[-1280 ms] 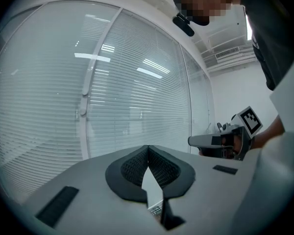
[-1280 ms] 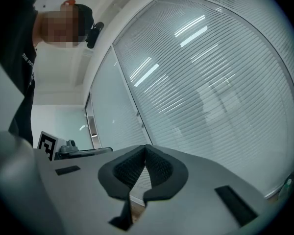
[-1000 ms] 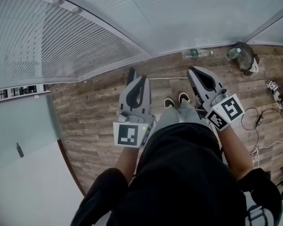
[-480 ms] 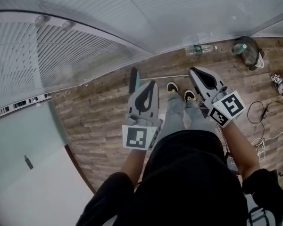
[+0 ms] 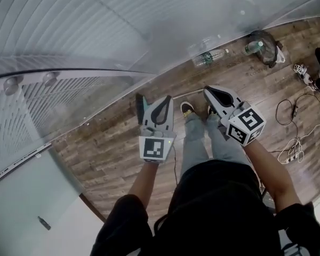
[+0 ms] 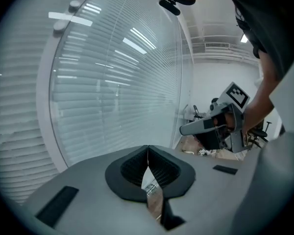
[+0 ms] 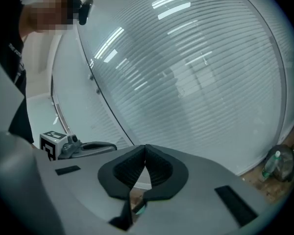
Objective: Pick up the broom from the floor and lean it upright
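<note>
The broom lies flat on the wood floor by the glass wall. Its teal and dark head (image 5: 140,104) shows just left of my left gripper, and its thin pale handle (image 5: 189,94) runs right, past the shoes. My left gripper (image 5: 164,101) hangs above the head end, shut and empty. My right gripper (image 5: 208,92) is over the handle, shut too, with nothing in it. In the left gripper view the jaws (image 6: 148,148) meet in a thin seam. In the right gripper view the jaws (image 7: 145,147) are likewise shut, with a teal speck of the broom (image 7: 139,209) below.
A curved glass wall with blinds (image 5: 96,31) bounds the floor ahead. A plastic bottle (image 5: 208,57) and a dark bag (image 5: 264,42) lie by the wall. Cables (image 5: 293,143) trail at the right. The person's shoes (image 5: 187,109) stand between the grippers.
Both grippers have sunk toward the floor and stayed shut. The head view has swung, so the broom now lies just ahead of the fingertips.
</note>
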`<state>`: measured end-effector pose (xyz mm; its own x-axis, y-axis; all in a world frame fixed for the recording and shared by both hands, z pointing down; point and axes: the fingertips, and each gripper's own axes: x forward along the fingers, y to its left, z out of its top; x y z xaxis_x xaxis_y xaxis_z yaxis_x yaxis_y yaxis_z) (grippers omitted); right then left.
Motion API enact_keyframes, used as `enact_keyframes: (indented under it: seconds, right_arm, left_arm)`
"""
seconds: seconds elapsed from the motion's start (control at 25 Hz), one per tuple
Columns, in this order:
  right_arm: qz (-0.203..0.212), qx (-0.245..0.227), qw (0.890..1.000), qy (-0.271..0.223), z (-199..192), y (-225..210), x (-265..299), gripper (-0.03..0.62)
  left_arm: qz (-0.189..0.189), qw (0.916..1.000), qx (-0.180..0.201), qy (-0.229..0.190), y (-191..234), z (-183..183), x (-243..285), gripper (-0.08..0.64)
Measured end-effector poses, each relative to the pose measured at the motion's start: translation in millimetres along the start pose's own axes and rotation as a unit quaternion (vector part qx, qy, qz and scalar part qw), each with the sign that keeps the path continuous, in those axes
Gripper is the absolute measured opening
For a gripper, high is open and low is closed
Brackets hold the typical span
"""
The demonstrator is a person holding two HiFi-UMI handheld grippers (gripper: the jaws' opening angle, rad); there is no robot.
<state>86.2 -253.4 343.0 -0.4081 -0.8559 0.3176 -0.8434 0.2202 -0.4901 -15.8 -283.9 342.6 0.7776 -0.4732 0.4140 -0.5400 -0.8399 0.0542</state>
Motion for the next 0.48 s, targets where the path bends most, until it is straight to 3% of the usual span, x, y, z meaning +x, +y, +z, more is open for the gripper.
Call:
enact_keyframes:
  seconds: [0.2,0.28,0.48]
  right_arm:
    - [-0.026,0.034,0.997,0.068,-72.4,-53.6,19.6,0.015]
    - [-0.034,0.044,0.993,0.1,-110.2,-76.4,23.2,0.015]
    - [-0.042,0.067,0.985,0.154,-213.5,-130.0,39.7,0.015]
  left_arm:
    - [-0.066,0.9941,0.054,0.067,-17.6,-67.9,47.6,0.021]
    - [-0.081,0.9905,0.055,0.096,-26.6,-103.2,65.5,0.021]
    - [-0.068,0.9857,0.057,0.143,-26.7,-207.9,112.2,0.021]
